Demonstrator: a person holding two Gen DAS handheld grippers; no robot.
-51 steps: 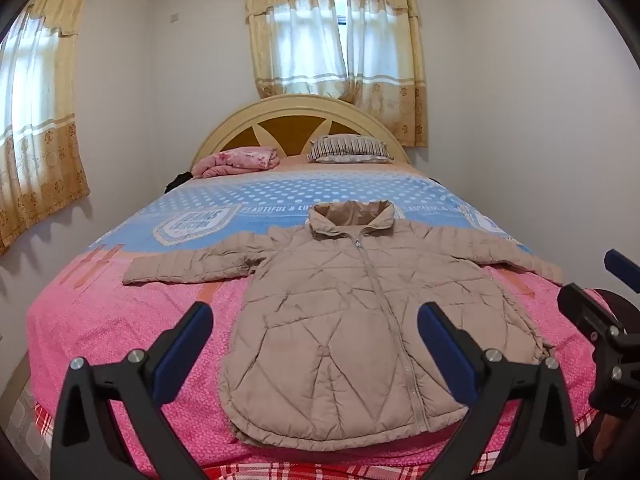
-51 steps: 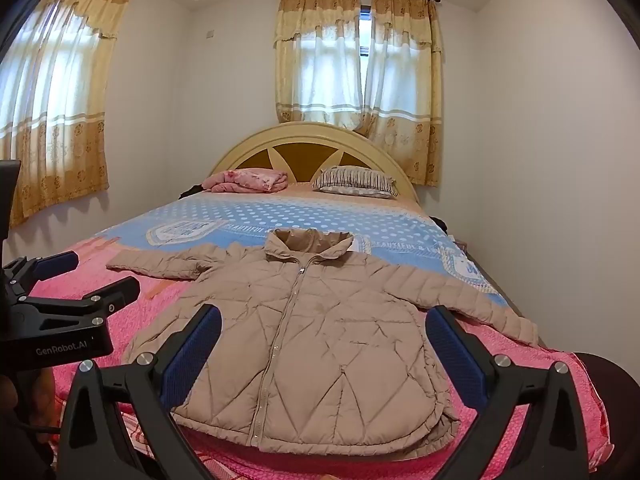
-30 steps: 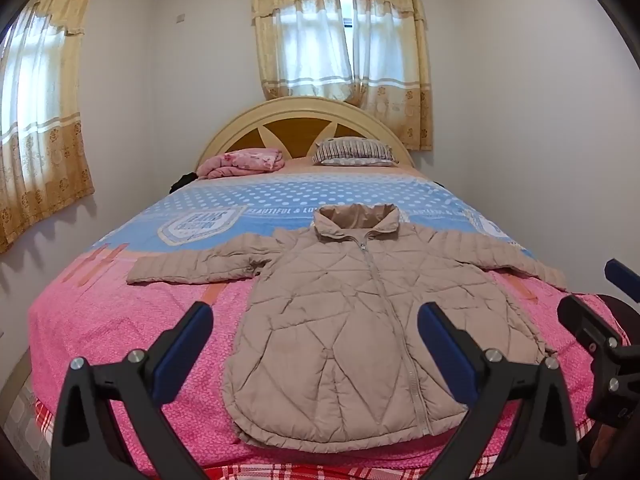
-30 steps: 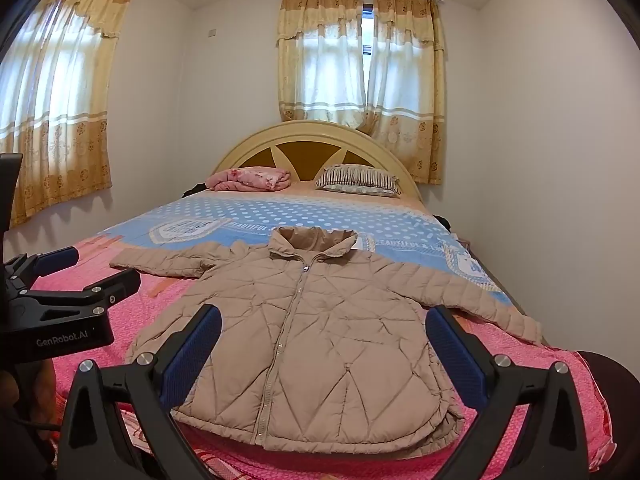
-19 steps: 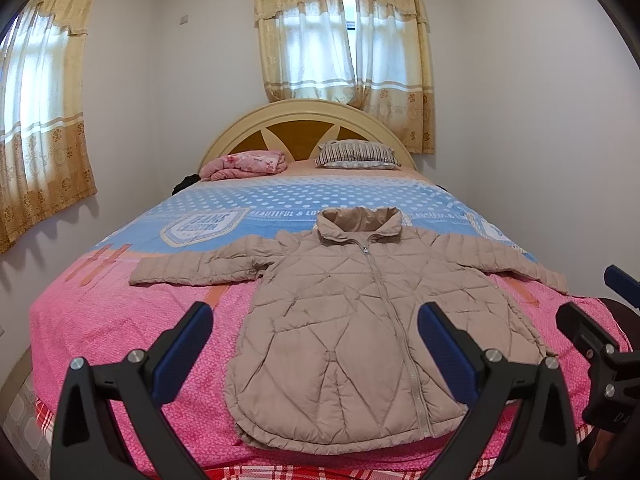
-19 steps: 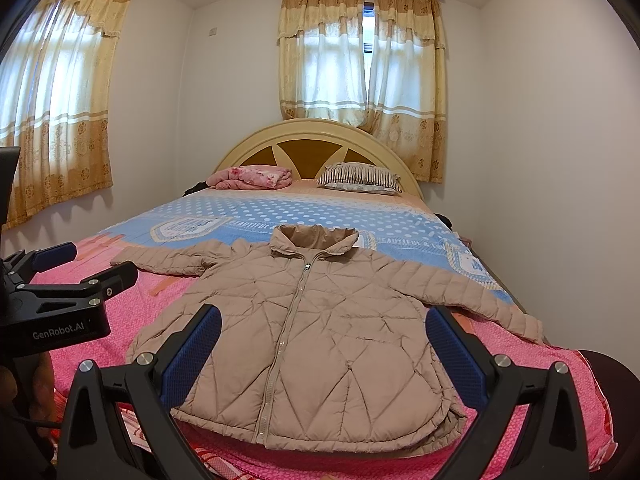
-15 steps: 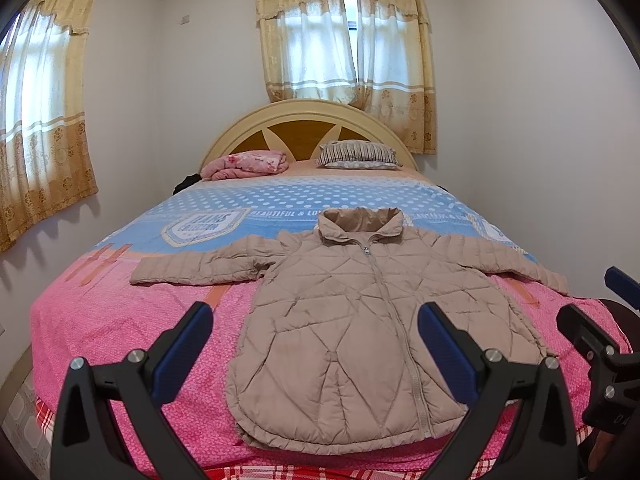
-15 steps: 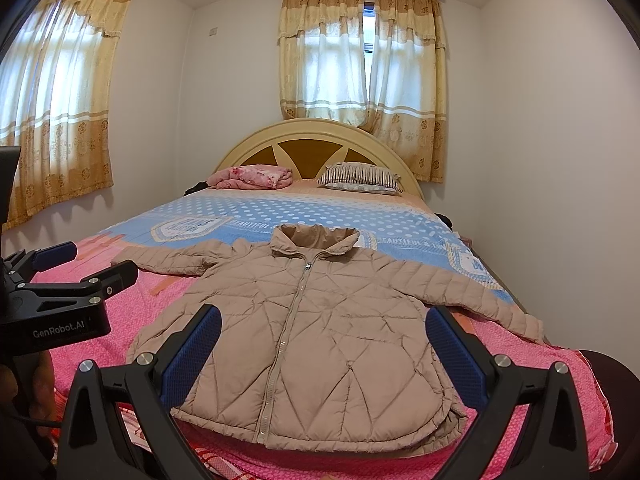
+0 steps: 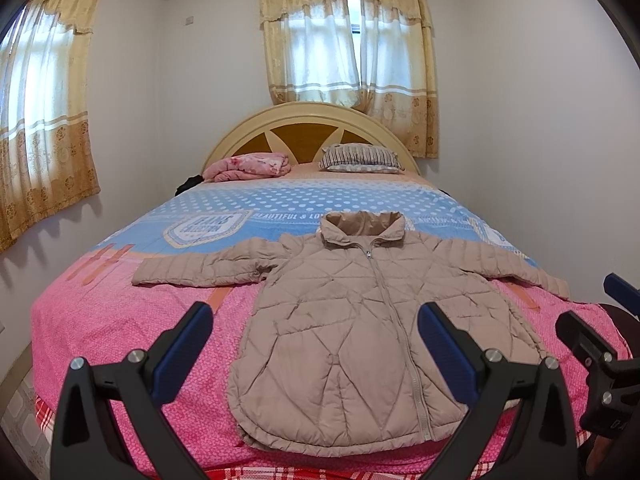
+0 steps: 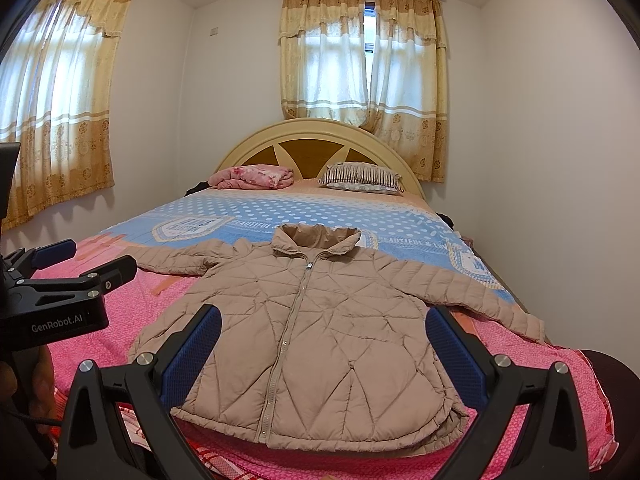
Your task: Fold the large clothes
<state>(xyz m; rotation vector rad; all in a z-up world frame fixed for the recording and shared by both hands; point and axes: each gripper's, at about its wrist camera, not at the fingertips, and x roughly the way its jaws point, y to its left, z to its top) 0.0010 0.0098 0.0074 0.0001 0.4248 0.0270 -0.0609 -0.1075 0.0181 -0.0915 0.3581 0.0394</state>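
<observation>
White walls close in a small bedroom, and from my remote seat both cameras look along a bed [image 9: 100, 320] from its foot. Nearest to me, my left claw [image 9: 316, 336] stands wide, its blue-padded fingers [image 9: 182, 350] spread with nothing between them, held above the foot of the bed. My right claw [image 10: 322, 338] is just as wide and just as empty; from its camera I see the left rig off to the side with a hand [image 10: 38, 384] wrapped around its handle.

Past the claws, a tan quilted jacket [image 9: 360, 336] lies flat on the pink part of the bedspread, front up, zipped, hem toward me and collar away. Both sleeves are stretched out to the sides, one running across the pink and orange band, the other reaching to the bed's far edge. Neither claw touches it.

Farther along, the spread turns blue with white dots and lettering. At the head of the bed I see a folded pink blanket [image 9: 248, 166] and a striped pillow [image 9: 360, 158] lying apart, both against a rounded cream headboard [image 9: 308, 120]. Behind that hang yellow curtains [image 9: 344, 36] over a bright window, with another curtained window on the side wall.
</observation>
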